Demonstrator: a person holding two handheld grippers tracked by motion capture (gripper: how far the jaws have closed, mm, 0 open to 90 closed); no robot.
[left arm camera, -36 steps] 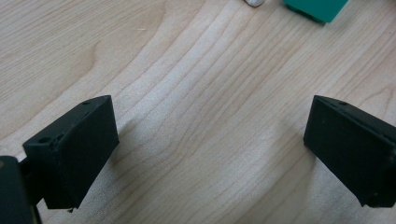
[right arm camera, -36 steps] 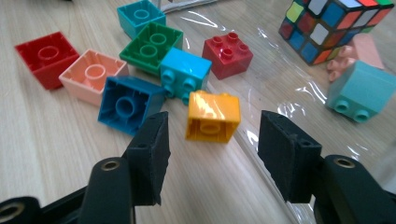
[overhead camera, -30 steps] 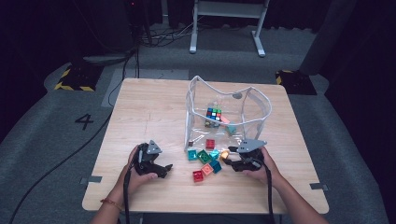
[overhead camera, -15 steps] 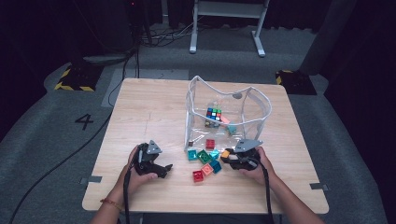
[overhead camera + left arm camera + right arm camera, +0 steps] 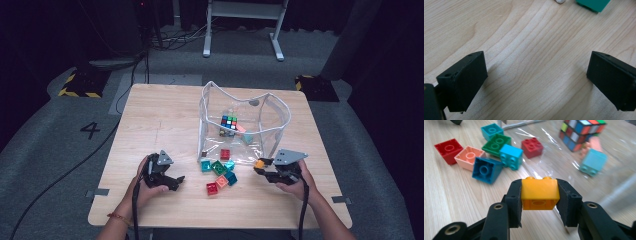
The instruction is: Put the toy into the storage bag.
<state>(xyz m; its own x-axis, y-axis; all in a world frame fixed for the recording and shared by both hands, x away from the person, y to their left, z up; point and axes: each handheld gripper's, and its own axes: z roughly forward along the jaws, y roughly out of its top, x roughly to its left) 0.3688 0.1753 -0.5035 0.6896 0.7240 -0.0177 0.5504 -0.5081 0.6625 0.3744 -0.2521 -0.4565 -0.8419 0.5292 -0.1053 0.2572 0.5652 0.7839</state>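
Dark flooring surrounds a pale wooden worktop (image 5: pixel 165 115), on which a clear plastic bag (image 5: pixel 272 112) stands open toward the far right, holding a colour cube (image 5: pixel 229 122) and a pale blue brick (image 5: pixel 593 161). We find the right claw (image 5: pixel 263 170) near the worktop's front right, just outside the bag's near wall, its jaws having just closed on an orange brick (image 5: pixel 540 193), which sits square between the pads with studs upward. The left claw (image 5: pixel 535 75) rests near the front left, jaws wide, nothing between them. Loose bricks remain in a cluster toward the front edge, among them a red brick (image 5: pixel 448 148), a dark blue brick (image 5: pixel 485 170) and a green brick (image 5: pixel 496 145). We judge the step in hand to be carrying the orange brick into the bag. We recommend lifting it over the bag's rim, keeping the grip firm and level, and releasing well inside, away from the sagging wall.
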